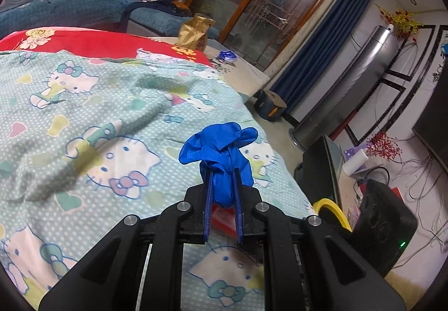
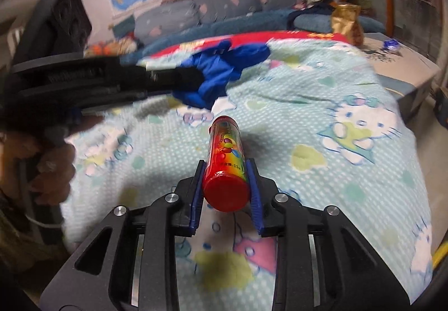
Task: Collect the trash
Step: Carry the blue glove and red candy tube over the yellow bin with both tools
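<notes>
You have two pieces of trash in hand. Your left hand-held gripper (image 1: 222,185) is pinching the crumpled blue glove (image 1: 221,148), lifted clear of the cartoon-print blanket (image 1: 84,115) over the worktop. Your right hand-held gripper (image 2: 225,173) is closed around the red candy tube (image 2: 226,162), near the worktop's front edge. Neither is binned yet, and no bin shows clearly. At the far corner, a gold bag (image 1: 194,30) stands, contents hidden, beside a blue wrapper (image 1: 228,55), probably still to collect.
</notes>
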`<state>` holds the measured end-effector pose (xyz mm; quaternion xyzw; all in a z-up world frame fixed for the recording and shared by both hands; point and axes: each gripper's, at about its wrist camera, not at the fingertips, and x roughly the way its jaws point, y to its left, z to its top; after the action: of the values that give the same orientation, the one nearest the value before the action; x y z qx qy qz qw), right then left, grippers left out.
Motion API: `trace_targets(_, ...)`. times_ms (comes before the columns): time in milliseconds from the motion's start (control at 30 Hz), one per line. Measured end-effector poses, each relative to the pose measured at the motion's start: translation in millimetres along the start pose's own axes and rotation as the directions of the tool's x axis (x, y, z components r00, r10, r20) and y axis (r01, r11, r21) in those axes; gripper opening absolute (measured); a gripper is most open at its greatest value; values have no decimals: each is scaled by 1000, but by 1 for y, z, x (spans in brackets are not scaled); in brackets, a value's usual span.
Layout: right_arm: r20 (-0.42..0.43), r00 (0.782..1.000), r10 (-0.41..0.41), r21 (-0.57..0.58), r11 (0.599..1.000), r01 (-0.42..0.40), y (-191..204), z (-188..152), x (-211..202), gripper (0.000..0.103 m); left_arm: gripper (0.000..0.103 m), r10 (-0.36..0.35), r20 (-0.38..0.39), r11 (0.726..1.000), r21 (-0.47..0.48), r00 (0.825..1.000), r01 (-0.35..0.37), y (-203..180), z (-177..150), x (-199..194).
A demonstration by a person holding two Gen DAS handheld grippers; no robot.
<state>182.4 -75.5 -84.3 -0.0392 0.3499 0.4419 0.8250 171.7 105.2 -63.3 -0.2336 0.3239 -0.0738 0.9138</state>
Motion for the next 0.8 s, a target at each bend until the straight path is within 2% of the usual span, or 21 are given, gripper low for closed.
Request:
trace_targets(133,66,997,-25,45,999,22,-11,-3,-32,23,13,-31,2,999,22,1000,31,-16,-4,0)
trace_targets(300,110,990,-87,115,991,74,-24,-11,-68,23,13,-66,-5,996,55,998,67,-37,-12,-1)
trace_targets(800,110,959,-261,322,922,214,-75,-51,-130,23,13,-129,-66,975,176,989,139,-95,-40,7)
